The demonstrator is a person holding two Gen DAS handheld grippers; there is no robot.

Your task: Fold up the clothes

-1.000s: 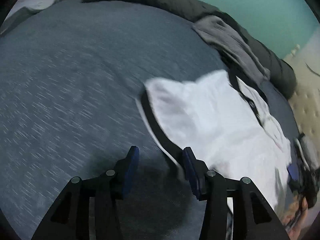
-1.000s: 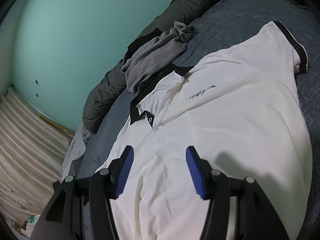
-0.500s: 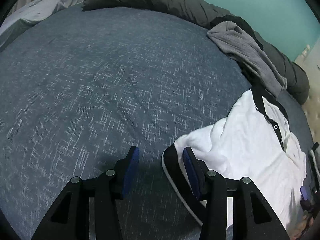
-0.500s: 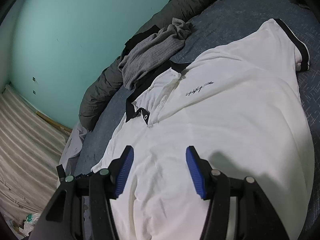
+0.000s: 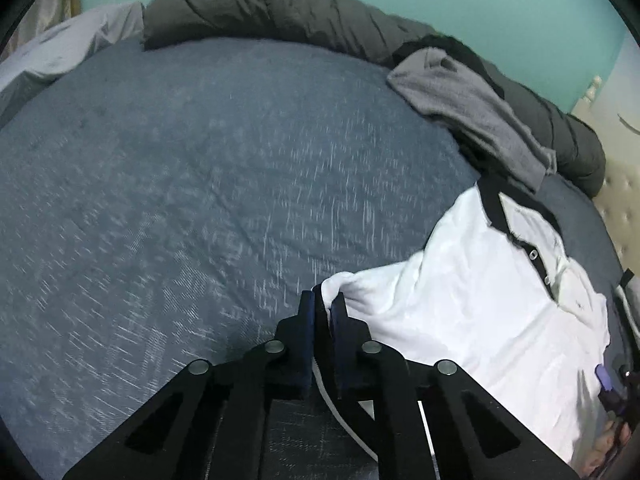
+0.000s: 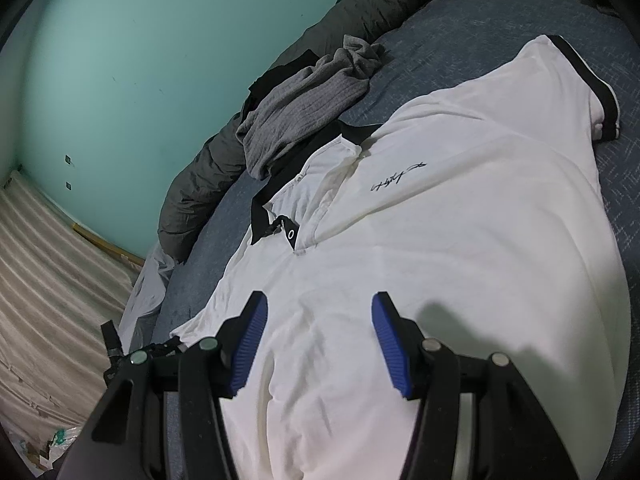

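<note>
The left gripper (image 5: 323, 308) has just closed its jaws on the white shirt's (image 5: 460, 280) sleeve, previously loose between them; the right gripper (image 6: 318, 320) hangs half-open, holding nothing.

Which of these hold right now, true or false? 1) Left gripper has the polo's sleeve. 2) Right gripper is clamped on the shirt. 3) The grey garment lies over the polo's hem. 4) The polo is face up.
1) True: the left gripper, jaws just closed, pinches the black-trimmed sleeve of the white polo.
2) False: the right gripper is open above the shirt.
3) False: the grey garment lies by the collar.
4) True: placket and chest script show.
</note>
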